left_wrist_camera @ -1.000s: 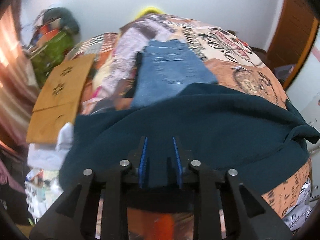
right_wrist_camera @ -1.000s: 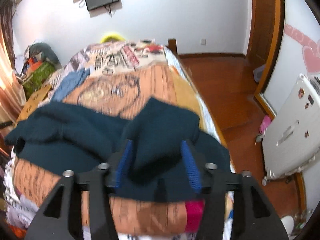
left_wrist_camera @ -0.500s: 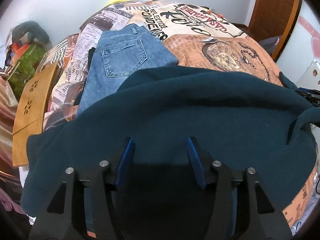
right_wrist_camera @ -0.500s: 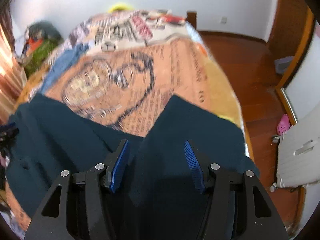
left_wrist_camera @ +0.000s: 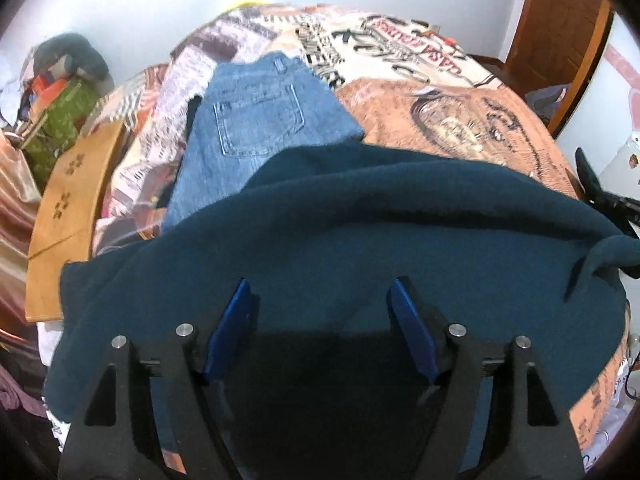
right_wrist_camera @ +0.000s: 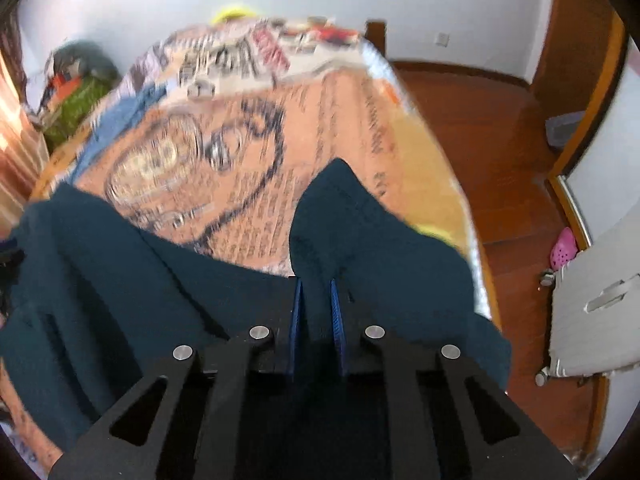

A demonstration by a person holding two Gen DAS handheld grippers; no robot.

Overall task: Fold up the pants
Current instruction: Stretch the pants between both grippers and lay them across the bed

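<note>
On the "CASA"-lettered bedspread (left_wrist_camera: pixel 404 46) — left hand-held gripper (left_wrist_camera: pixel 320 300) spread apart, right hand-held gripper (right_wrist_camera: pixel 316 292) pinching teal pants (right_wrist_camera: pixel 372 248).

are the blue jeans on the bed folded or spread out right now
Folded, it seems. The blue jeans lie as a compact panel, back pocket up, no separate legs visible. The dark teal pants cover their near end, so the rest cannot be told.

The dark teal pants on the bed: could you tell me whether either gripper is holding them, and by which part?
The right gripper pinches a raised fold of the dark teal pants near their right end. The left gripper is open, holding nothing.
</note>
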